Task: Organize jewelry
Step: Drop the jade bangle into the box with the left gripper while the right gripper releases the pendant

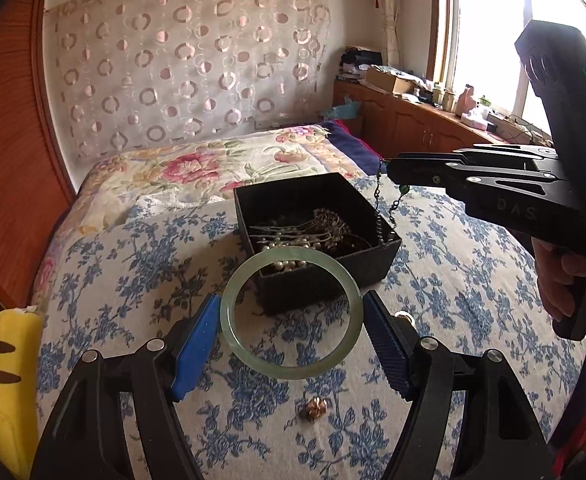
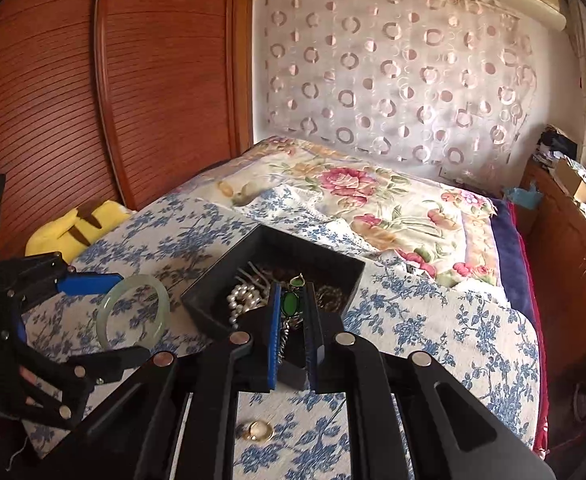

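My left gripper (image 1: 291,314) is shut on a pale green jade bangle (image 1: 229,320) and holds it above the bedspread, just in front of the black jewelry box (image 1: 325,276). The box holds pearls (image 1: 289,246), hair pins and dark chains. My right gripper (image 2: 293,308) is shut on a necklace with a green stone pendant (image 2: 290,302); its chain (image 1: 379,200) hangs over the box's right side. In the right wrist view the bangle (image 2: 111,304) and left gripper (image 2: 133,314) are at the left of the box (image 2: 213,292).
A small copper-coloured ornament (image 1: 317,405) and a gold ring (image 2: 257,430) lie on the blue floral bedspread (image 1: 453,300) near me. A yellow plush toy (image 1: 5,380) sits at the bed's left edge. Wooden wardrobe left, cabinets by the window right.
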{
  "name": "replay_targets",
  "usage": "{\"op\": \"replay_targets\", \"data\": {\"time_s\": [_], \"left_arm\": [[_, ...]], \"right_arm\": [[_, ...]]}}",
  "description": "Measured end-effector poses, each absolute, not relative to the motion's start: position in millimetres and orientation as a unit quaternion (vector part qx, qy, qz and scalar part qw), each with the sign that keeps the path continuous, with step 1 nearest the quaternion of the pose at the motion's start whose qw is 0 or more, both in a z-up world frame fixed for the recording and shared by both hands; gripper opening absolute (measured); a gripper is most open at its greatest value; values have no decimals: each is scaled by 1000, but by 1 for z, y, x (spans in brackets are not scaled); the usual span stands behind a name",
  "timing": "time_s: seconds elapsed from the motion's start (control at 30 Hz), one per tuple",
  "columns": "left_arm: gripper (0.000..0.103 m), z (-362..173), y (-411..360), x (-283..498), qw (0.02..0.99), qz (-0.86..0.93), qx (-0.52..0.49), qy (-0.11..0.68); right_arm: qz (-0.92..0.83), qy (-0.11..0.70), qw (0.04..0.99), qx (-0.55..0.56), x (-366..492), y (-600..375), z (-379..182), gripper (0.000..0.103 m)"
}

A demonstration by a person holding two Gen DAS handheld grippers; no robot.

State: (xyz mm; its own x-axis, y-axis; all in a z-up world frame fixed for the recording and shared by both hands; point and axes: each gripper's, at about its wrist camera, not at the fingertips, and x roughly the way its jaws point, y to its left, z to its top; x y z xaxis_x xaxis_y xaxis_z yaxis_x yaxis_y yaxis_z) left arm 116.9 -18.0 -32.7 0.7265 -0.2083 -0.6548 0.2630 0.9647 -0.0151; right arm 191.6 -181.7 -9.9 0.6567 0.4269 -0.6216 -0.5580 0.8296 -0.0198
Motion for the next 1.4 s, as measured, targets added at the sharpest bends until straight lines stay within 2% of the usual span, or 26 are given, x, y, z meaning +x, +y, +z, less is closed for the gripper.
{"op": "replay_targets", "data": {"time_s": [0.5, 0.57, 0.6, 0.63, 1.23, 1.3, 1.33, 1.4], "left_arm": [[69, -30, -34, 154, 929, -120, 37, 347], [69, -31, -37, 159, 929, -119, 39, 348], [69, -31, -39, 162, 929, -119, 40, 349], [69, -31, -41, 164, 929, -120, 40, 349], [69, -47, -69, 221, 921, -115, 60, 368], [71, -47, -68, 221, 921, -115, 61, 368], [79, -46, -68, 221, 922, -116, 59, 366], [82, -43, -66, 218, 926, -118, 55, 354]], "right_arm": [[263, 353, 892, -102, 220, -177, -29, 13], [259, 355, 893, -96, 220, -183, -31, 19], [257, 355, 894, -94, 220, -186, -31, 27], [256, 355, 894, -92, 220, -189, -31, 32], [230, 360, 899, -97, 200, -243, -44, 32], [230, 362, 899, -96, 197, -247, -47, 32], [229, 362, 898, -95, 196, -248, -48, 32], [230, 363, 898, -92, 192, -249, -51, 32]]}}
